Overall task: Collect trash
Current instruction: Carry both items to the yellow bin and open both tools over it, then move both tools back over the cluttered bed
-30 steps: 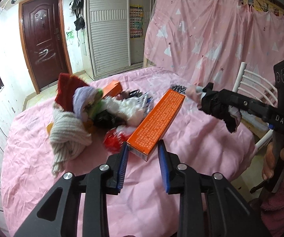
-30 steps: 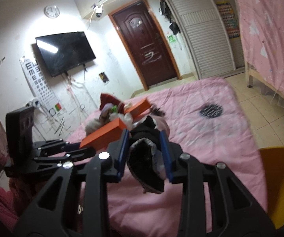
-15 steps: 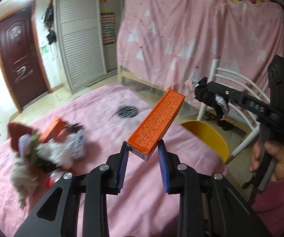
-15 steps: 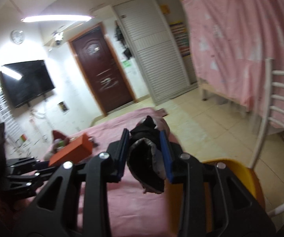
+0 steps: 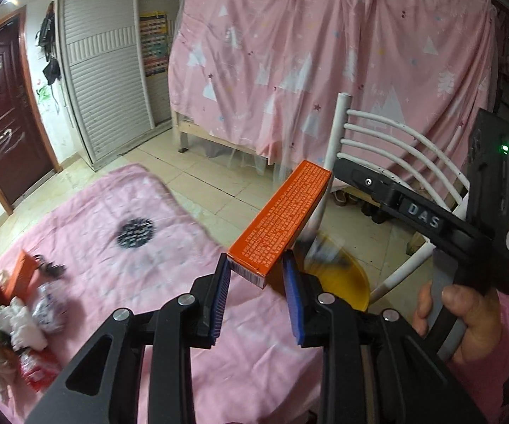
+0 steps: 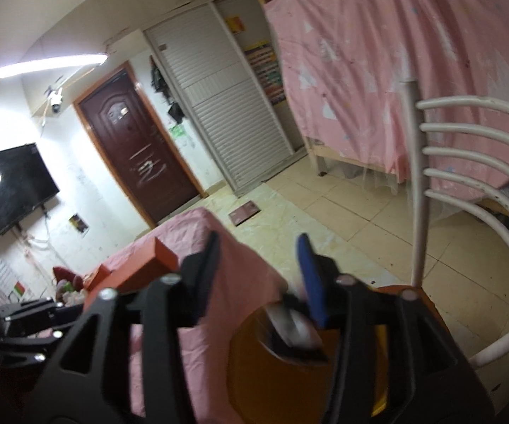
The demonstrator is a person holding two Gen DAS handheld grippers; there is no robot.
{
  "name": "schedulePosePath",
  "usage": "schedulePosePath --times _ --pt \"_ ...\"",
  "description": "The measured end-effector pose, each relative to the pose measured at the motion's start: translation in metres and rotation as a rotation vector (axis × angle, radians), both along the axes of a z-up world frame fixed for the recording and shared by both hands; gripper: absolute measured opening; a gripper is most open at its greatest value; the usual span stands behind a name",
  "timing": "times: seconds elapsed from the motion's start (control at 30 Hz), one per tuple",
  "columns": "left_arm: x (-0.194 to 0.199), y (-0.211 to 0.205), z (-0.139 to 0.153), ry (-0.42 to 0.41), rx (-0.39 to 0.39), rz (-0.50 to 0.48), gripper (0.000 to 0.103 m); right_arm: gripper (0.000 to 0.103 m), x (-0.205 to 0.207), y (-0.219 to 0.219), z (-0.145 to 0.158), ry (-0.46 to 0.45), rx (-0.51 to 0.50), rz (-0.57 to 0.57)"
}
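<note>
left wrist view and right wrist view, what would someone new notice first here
The long orange cardboard box stands out first, clamped at its near end in the left gripper and sticking up over the pink-covered table. Beside the table's edge sits the yellow plastic bin, where a blurred dark and white scrap drops below the right gripper as its jaws open. Behind stands a white metal chair.

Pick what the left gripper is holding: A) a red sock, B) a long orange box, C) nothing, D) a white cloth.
B: in the left wrist view the left gripper has its blue pads pressed on the near end of a long orange box, raised above the pink table.
</note>
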State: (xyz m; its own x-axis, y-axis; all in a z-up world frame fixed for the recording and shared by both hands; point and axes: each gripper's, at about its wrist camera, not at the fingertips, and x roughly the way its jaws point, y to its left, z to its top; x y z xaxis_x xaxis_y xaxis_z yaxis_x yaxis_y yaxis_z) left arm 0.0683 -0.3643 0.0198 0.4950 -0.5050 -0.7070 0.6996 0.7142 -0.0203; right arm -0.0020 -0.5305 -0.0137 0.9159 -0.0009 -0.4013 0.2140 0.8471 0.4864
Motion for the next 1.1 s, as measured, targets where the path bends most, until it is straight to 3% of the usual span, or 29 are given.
schedulePosePath --times 0.17,0.23,0.3,0.47,0.67,0.97,1.1 --pt "0.006 -0.033 -0.009 0.024 0.017 -0.008 0.025 0.059 -0.023 -0.026 0.003 -0.049 0.048 -0.093" --pt "0.009 -0.045 -0.013 0.036 0.033 -0.015 0.036 0.061 -0.026 -0.029 0.004 -0.058 0.059 -0.101" --pt "0.010 -0.052 -0.019 0.037 0.050 -0.008 0.061 0.061 -0.028 -0.031 0.005 -0.065 0.065 -0.102" --pt "0.010 -0.046 -0.028 0.033 0.065 0.023 0.062 0.062 -0.022 -0.021 0.010 -0.070 0.055 -0.058" --pt "0.012 -0.013 -0.021 0.036 0.032 0.078 0.063 0.070 -0.010 0.009 0.021 -0.067 0.014 0.010" --pt "0.020 0.052 -0.003 0.024 -0.021 0.189 0.065 0.071 0.012 0.059 0.031 -0.052 -0.055 0.118" --pt "0.024 0.077 0.000 0.023 -0.031 0.236 0.067 0.077 0.022 0.079 0.031 -0.041 -0.082 0.170"
